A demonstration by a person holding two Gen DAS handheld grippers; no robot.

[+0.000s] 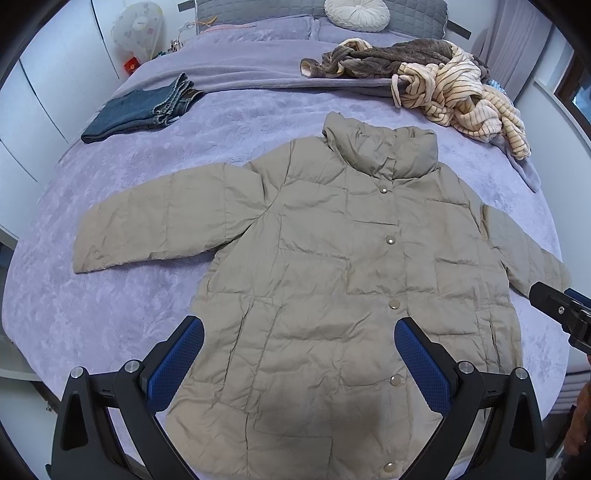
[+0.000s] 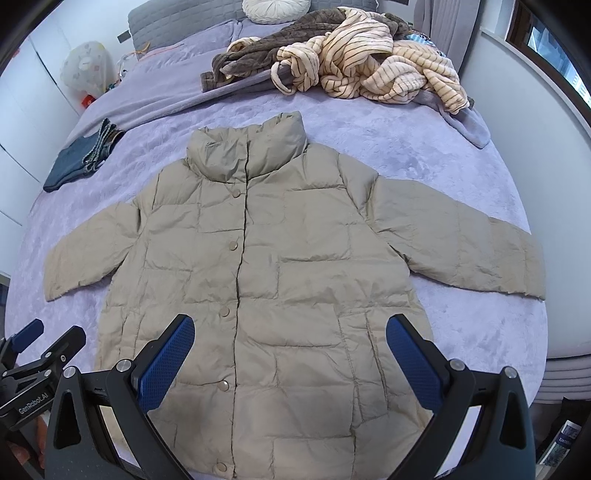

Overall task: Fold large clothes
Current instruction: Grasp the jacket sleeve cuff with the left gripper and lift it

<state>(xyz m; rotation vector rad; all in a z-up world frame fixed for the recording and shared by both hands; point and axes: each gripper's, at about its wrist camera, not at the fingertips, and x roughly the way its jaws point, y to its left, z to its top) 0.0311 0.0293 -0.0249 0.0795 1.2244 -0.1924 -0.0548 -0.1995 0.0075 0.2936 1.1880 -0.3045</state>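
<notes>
A beige quilted puffer jacket (image 1: 332,273) lies flat and buttoned on the purple bed, collar away from me, both sleeves spread out sideways; it also shows in the right wrist view (image 2: 280,266). My left gripper (image 1: 299,332) hovers open and empty over the jacket's lower left part. My right gripper (image 2: 290,330) hovers open and empty over the lower right part. The right gripper's tip shows at the left wrist view's right edge (image 1: 561,306). The left gripper shows at the right wrist view's lower left (image 2: 40,343).
Folded blue jeans (image 1: 140,110) lie at the back left of the bed (image 1: 92,314). A heap of brown and cream striped clothes (image 1: 424,77) lies at the back right. A round white cushion (image 1: 356,13) sits by the grey headboard. White cupboards stand to the left.
</notes>
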